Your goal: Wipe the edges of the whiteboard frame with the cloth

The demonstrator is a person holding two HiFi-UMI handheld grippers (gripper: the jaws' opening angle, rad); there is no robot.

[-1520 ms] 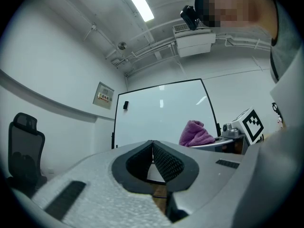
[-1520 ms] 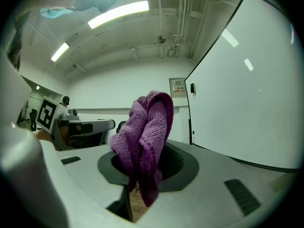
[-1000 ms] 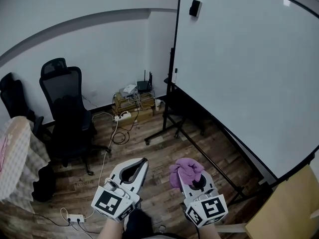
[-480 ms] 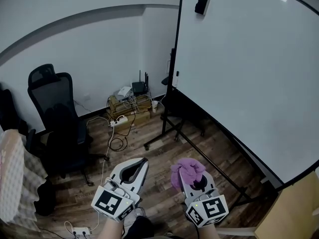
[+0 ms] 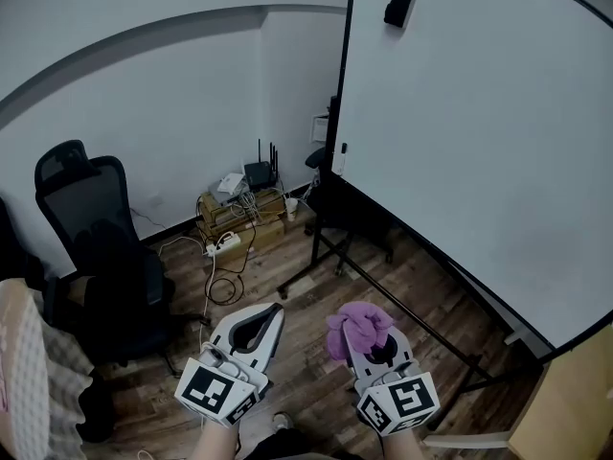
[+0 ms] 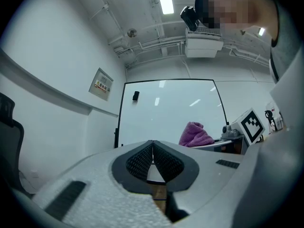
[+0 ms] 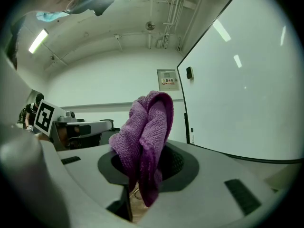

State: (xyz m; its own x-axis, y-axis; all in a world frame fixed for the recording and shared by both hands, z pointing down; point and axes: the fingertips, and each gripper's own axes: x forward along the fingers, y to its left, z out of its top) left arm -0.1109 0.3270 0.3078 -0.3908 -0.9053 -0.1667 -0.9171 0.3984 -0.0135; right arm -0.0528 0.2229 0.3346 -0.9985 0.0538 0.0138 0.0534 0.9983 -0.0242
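The big whiteboard [image 5: 479, 132] on a black rolling stand fills the right of the head view; its thin black frame edge [image 5: 348, 75] runs down its left side. My right gripper [image 5: 356, 326] is shut on a bunched purple cloth [image 5: 356, 328], which also shows as the cloth [image 7: 145, 139] between the jaws in the right gripper view. It hovers low, well short of the board. My left gripper [image 5: 273, 314] is shut and empty, beside the right one; its tip [image 6: 152, 144] points toward the whiteboard [image 6: 171, 110]. A black eraser [image 5: 398, 8] clings near the board's top left.
A black office chair [image 5: 91, 228] stands at the left on the wood floor. Boxes with a router and cables [image 5: 239, 204] sit against the back wall. The stand's black legs [image 5: 383, 286] stretch across the floor ahead. A wooden panel [image 5: 570, 401] is at the lower right.
The view has swung left-to-right and closer: chair and boxes slid left, the board looms larger. Both grippers keep their places in view, the right still holding the cloth.
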